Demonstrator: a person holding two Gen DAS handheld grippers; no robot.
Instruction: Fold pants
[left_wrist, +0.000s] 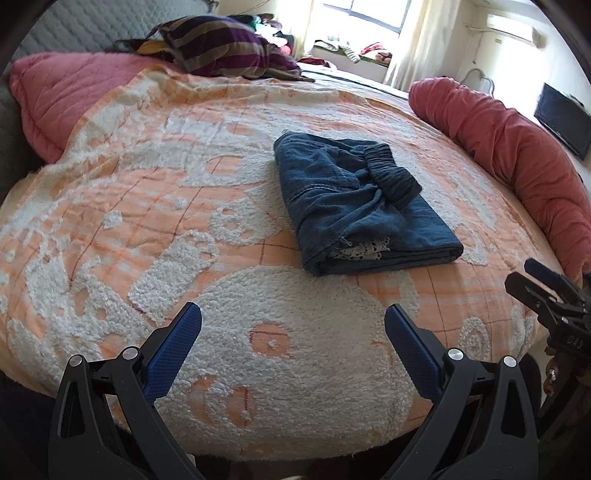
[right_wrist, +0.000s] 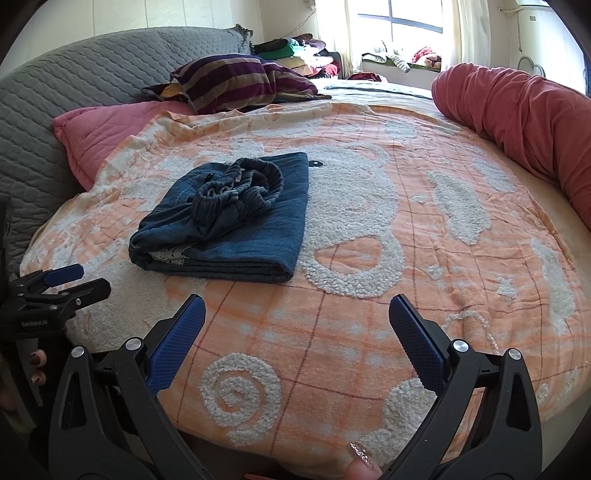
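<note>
While I hold both claws back over the near edge of the bed (left_wrist: 55, 236), the pants (left_wrist: 354, 206) lie folded into a thick blue denim bundle on the orange-and-white blanket (right_wrist: 424, 258), about midway across it and well apart from either claw. Their dark gathered waistband (left_wrist: 391, 173) sits bunched on top of the bundle, and a bit of pale lace shows at the fold facing me. My left claw (left_wrist: 293, 325) is released, its blue-padded fingers spread wide with nothing between them. My right claw (right_wrist: 297, 314) is likewise released and empty, hanging above the blanket's near edge to the right of the pants. At the far left corner of the bed rests a pink quilted pillow (right_wrist: 99, 129), with a striped purple cushion (right_wrist: 236, 81) behind it. A long red bolster (right_wrist: 517, 114) runs along the bed's right edge. A fingertip with a glittery nail (right_wrist: 360, 452) shows at the bottom of the right wrist view.
</note>
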